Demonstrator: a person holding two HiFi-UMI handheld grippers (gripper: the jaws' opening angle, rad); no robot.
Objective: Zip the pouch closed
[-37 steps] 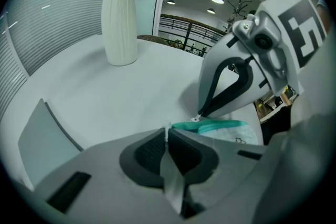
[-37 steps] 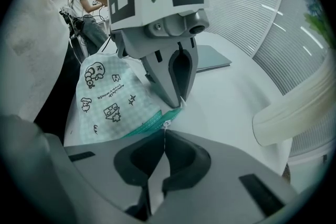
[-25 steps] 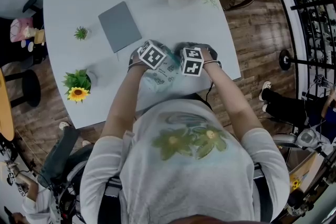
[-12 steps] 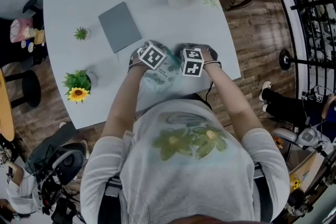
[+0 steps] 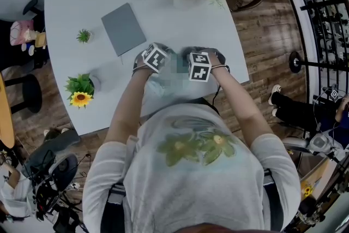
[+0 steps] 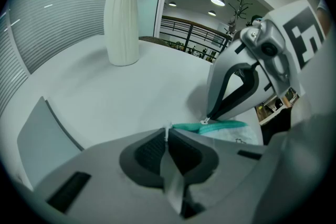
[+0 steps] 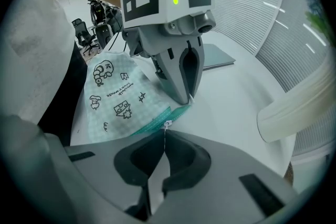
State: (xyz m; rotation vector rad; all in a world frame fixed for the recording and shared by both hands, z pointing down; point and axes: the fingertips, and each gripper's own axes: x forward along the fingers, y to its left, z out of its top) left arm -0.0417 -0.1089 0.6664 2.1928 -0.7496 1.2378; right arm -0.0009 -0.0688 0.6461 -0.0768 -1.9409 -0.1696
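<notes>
AT THE WHITE TABLE (image 5: 180,13): I have the pouch pinned from both sides. My left gripper (image 6: 167,132) is pressed together on a thin white sliver, which I take to be the end tab of the pouch, just beyond the teal zipper tape (image 6: 231,124). That hand is the anchor.

The pouch (image 7: 118,94), pale green check printed with small cartoons, lies flat near the table edge closest to me, between the two grippers.

My right gripper (image 7: 165,135) is clamped on the small white zipper pull (image 7: 167,124), with its tip close to the left one.

To do this step well, I should hold the left pinch firm and low so the tape is taut. The right hand should then draw the pull straight along the line of the teeth, not upward. Lifting would probably bunch the soft cloth and jam the slider.

The hold on the pull is slight, so a steady drag looks safer than a tug. If the fabric ripples ahead of the slider, I would ease off and tighten the tape again before going on.

I cannot tell from here how much of the zip is closed.
</notes>
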